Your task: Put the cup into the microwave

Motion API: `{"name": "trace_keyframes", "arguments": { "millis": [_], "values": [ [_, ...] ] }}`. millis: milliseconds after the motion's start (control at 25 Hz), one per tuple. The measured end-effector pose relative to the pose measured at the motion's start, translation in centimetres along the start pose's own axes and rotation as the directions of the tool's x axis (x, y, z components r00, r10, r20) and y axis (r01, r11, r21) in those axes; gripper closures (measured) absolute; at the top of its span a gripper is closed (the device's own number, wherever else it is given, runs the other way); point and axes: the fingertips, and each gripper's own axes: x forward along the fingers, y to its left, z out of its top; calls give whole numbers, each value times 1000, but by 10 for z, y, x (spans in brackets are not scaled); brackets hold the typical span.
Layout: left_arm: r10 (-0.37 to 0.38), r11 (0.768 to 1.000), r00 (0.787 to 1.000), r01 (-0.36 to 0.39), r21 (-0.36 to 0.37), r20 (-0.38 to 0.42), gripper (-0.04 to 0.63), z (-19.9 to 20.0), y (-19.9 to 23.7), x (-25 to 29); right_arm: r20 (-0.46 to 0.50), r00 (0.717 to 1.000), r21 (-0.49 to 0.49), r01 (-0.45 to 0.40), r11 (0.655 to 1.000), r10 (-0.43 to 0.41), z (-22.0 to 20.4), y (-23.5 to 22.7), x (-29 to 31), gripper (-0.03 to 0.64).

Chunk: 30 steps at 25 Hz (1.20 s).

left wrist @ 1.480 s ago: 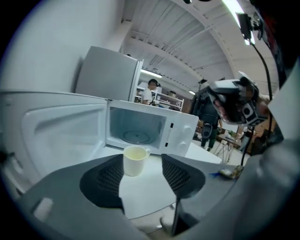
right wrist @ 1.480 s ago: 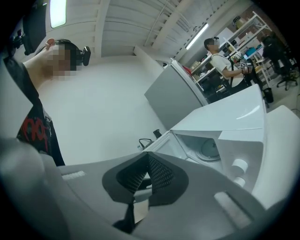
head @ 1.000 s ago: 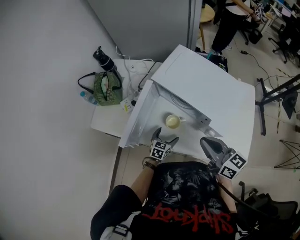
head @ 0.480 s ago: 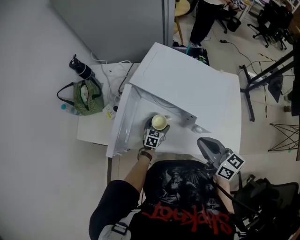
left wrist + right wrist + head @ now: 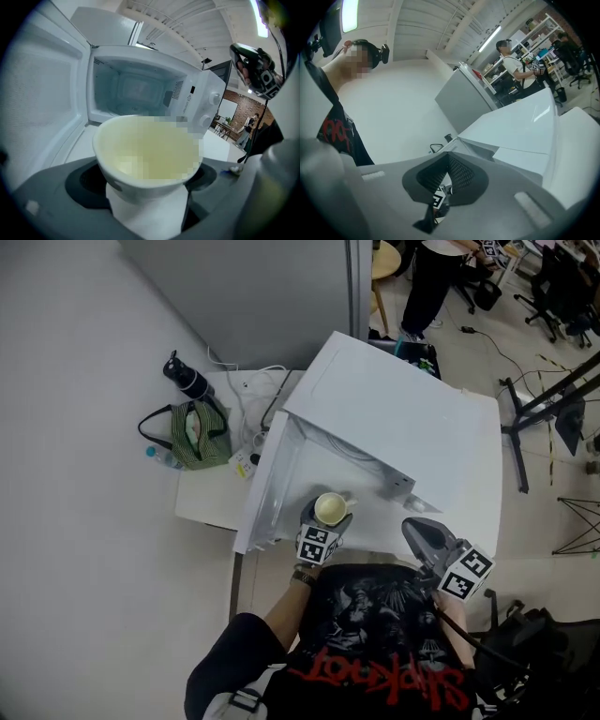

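A cream cup (image 5: 330, 509) stands on the white ledge in front of the open microwave (image 5: 403, 427). Its door (image 5: 272, 484) swings out to the left. My left gripper (image 5: 327, 517) reaches around the cup from the near side, and its jaws are closing with the cup between them. In the left gripper view the cup (image 5: 150, 150) fills the space between the jaws of that gripper (image 5: 147, 197), with thin dark gaps at both sides of its base, and the empty microwave cavity (image 5: 136, 89) lies straight ahead. My right gripper (image 5: 419, 529) hangs shut and empty at the right, seen closed (image 5: 447, 157).
A low white table (image 5: 211, 498) left of the microwave carries a green striped bag (image 5: 197, 432), a black bottle (image 5: 187, 381), cables and a power strip (image 5: 248, 457). A grey partition stands behind. A dark stand (image 5: 525, 409) and office chairs are at the right, with a person at the back.
My left gripper moved forward from just behind the cup until its jaws came around it. The cup stayed where it was. The right gripper did not move.
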Motion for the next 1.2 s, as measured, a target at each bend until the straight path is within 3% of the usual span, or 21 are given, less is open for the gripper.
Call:
{"name": "trace_keyframes", "arguments": {
  "millis": [240, 320, 520, 680, 840, 1200],
  "values": [
    [0, 994, 992, 14, -107, 126, 146, 27, -5, -42, -23, 998, 18, -59, 998, 60, -3, 9, 20, 615],
    [21, 994, 984, -1, -111, 178, 146, 41, -3, -49, -29, 997, 21, -69, 997, 70, -5, 10, 21, 615],
    [81, 997, 975, -82, -7, 207, 146, 72, 1, -44, -23, 998, 31, -61, 998, 62, -4, 8, 16, 615],
    [93, 987, 982, -113, 115, 162, 146, 86, 4, -29, 10, 1000, 31, -27, 999, 27, -1, 5, 4, 615],
    [56, 982, 986, -83, 171, 154, 146, 108, 3, -10, 51, 998, 37, 20, 999, -22, 2, 0, -12, 615],
    [-37, 980, 993, 14, 196, 113, 146, 148, 9, 52, 146, 973, 65, 171, 983, -179, 5, -12, -57, 615]
  ]
}}
